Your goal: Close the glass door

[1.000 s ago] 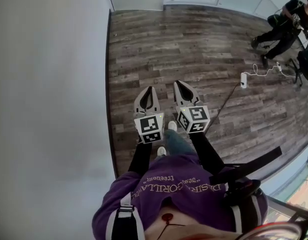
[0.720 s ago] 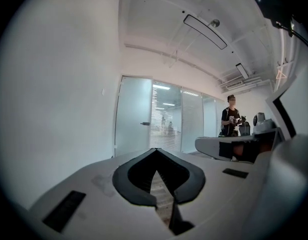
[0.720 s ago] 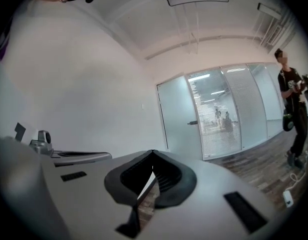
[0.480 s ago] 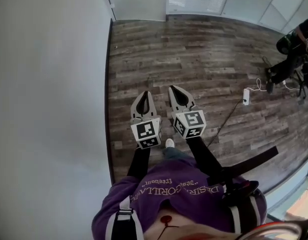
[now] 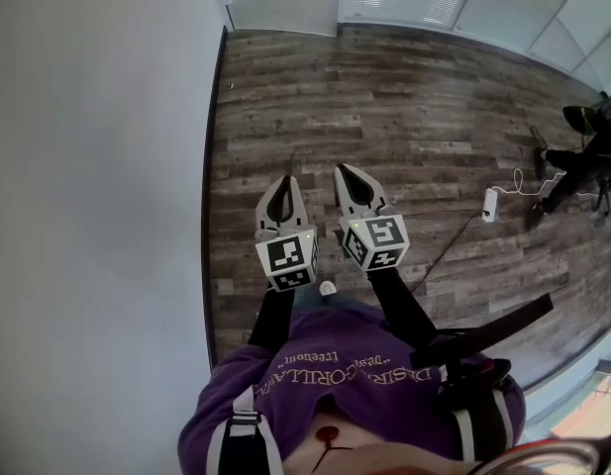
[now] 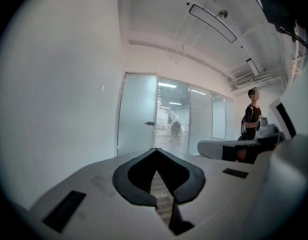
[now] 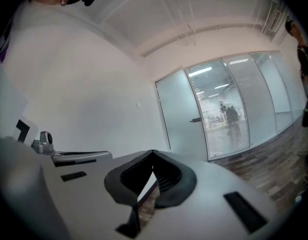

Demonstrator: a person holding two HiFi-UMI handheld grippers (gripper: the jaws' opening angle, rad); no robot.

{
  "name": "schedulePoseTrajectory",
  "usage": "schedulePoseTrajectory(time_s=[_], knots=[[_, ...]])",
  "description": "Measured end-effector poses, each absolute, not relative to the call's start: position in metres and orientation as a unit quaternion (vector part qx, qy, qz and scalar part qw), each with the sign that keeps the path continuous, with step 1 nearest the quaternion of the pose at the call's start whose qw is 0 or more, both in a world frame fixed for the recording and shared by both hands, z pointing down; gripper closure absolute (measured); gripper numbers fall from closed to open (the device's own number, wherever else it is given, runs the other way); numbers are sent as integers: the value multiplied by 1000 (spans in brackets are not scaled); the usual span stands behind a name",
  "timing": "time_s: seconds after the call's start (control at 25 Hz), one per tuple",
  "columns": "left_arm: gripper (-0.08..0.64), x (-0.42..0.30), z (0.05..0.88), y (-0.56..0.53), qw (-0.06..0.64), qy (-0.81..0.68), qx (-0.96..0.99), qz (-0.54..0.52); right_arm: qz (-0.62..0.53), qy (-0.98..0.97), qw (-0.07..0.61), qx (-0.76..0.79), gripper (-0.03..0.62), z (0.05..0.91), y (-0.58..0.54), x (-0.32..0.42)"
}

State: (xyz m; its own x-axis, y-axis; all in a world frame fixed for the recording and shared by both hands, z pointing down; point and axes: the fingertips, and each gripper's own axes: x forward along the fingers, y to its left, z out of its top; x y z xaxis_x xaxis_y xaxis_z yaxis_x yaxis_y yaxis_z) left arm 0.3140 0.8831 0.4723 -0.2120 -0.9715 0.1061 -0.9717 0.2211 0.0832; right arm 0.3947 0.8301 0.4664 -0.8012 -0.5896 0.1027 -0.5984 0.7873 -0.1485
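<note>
Head view: the person wearing a purple sweatshirt (image 5: 355,389) stands on a wood-plank floor (image 5: 384,97) beside a plain white wall (image 5: 97,216), holding both tools out in front, side by side and just apart. The left hand-held gripper (image 5: 284,188) has its jaws pressed together at the tips, with nothing between them. The left gripper view confirms this: the tips of the left hand-held gripper (image 6: 155,151) meet, and only floor shows through the dark loop behind them. The right hand-held gripper (image 5: 347,176) is likewise pressed together and empty, and in its own view the right hand-held gripper (image 7: 153,154) touches tip to tip.

The glass door (image 6: 137,115) is frosted and stands well ahead of both tools, at the far end of the wall. Its handle (image 6: 150,123) is on the edge next to a glazed partition with blinds (image 6: 172,119). The right gripper view shows the same glass door (image 7: 179,116). Whether it sits flush in its frame I cannot tell.

A white power strip (image 5: 489,204) lies on the floor to the right, near a second person (image 5: 582,161).
</note>
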Motion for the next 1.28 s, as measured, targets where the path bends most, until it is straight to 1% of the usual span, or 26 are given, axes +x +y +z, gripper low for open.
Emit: schedulePoseTrajectory(time_s=[0.28,0.48,0.76,0.92,1.16,1.28], knots=[[569,287,476,842,74,-782,620,1,93,-946,19,310,601,468,789,368],[569,258,474,790,71,-778,625,-1,90,-945,21,314,601,468,741,340],[569,195,467,712,63,-763,643,8,87,-940,11,329,601,459,663,273],[569,165,451,674,63,-756,651,-11,84,-939,7,333,601,449,629,241],[569,133,462,645,49,-748,662,-5,77,-933,6,353,601,451,604,216],[569,127,457,631,56,-740,670,-7,72,-929,13,364,601,449,591,210]])
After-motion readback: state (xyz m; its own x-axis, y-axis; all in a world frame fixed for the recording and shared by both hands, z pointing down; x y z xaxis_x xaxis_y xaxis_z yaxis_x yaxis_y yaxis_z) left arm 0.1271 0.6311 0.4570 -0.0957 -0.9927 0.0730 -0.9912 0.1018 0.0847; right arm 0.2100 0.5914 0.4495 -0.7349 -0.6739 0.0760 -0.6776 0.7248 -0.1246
